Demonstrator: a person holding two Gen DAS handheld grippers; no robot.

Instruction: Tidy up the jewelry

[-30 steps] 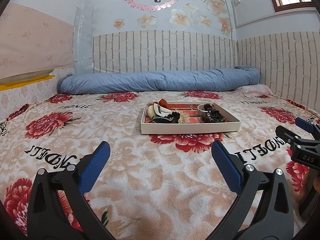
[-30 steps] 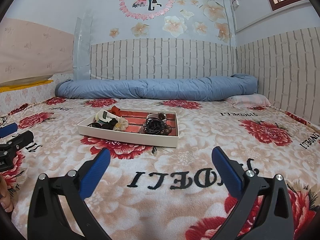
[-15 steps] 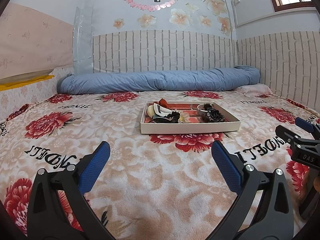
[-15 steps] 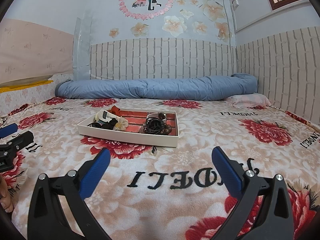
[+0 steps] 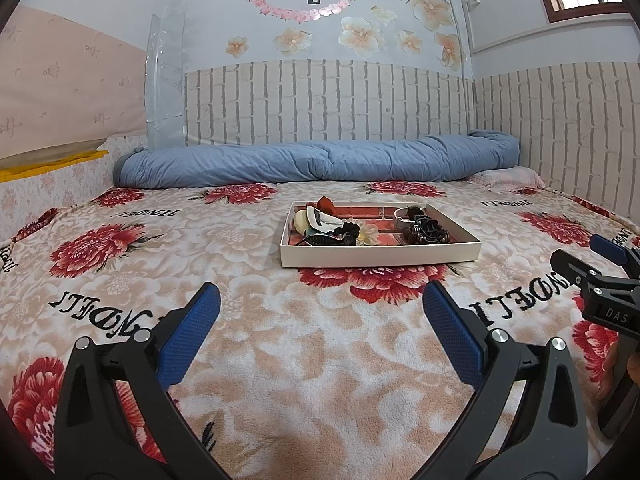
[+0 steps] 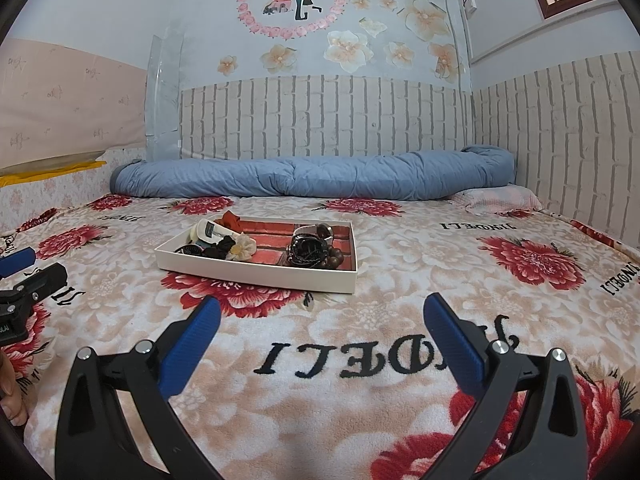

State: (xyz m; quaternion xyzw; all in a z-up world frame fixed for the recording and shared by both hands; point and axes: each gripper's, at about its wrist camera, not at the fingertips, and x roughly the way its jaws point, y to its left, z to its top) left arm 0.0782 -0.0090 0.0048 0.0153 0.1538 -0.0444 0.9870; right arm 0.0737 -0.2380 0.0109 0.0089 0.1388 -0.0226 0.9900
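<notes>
A shallow white tray [image 5: 380, 257] with a red brick-pattern floor rests on the flowered blanket, well ahead of both grippers. Its left part holds hair ties, a cream flower piece [image 5: 370, 235] and a white item [image 5: 316, 218]. Its right part holds a silver watch [image 5: 405, 216] and dark bead bracelets [image 5: 428, 234]. My left gripper [image 5: 320, 330] hovers open and empty over the blanket. In the right wrist view the tray [image 6: 256, 274] lies ahead to the left, with bracelets [image 6: 308, 250] near its right wall. My right gripper [image 6: 320, 332] is open and empty too.
A rolled blue quilt [image 5: 320, 164] lies along the brick-pattern wall at the back. A pink pillow [image 5: 510, 178] sits in the back right corner. The right gripper's body [image 5: 600, 284] shows at the left view's right edge. A hand [image 6: 12, 396] shows at the right view's left edge.
</notes>
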